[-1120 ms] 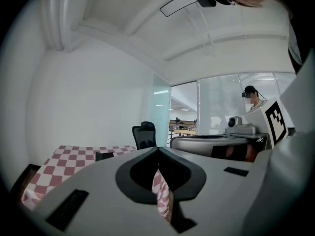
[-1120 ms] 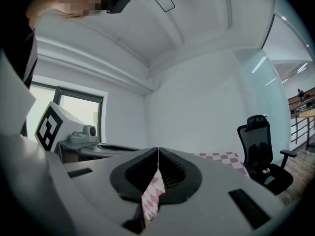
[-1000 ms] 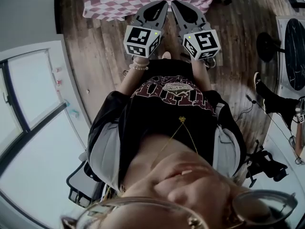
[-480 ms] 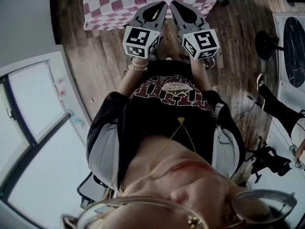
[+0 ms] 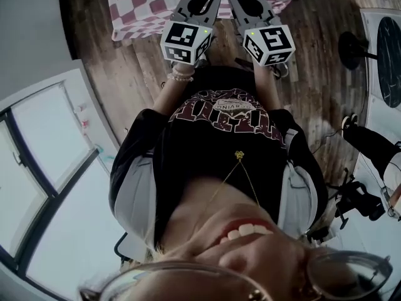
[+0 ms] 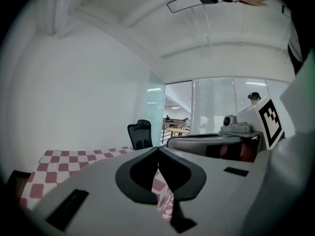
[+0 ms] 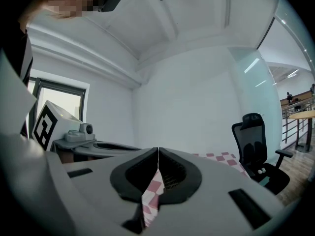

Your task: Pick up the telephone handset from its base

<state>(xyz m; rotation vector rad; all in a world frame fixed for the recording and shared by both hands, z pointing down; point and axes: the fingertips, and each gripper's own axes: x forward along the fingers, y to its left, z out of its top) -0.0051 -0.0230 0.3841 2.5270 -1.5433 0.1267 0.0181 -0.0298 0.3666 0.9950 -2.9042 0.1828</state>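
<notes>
Light: the room is being lit brightly through the window.
Edges: straight lines are being bent, corners are being darkened.

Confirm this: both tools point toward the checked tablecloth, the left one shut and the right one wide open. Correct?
Not quite: the right tool is shut too, its jaws together with nothing between them, as the right gripper view shows. The left tool is shut, and both point toward the checked tablecloth.
</notes>
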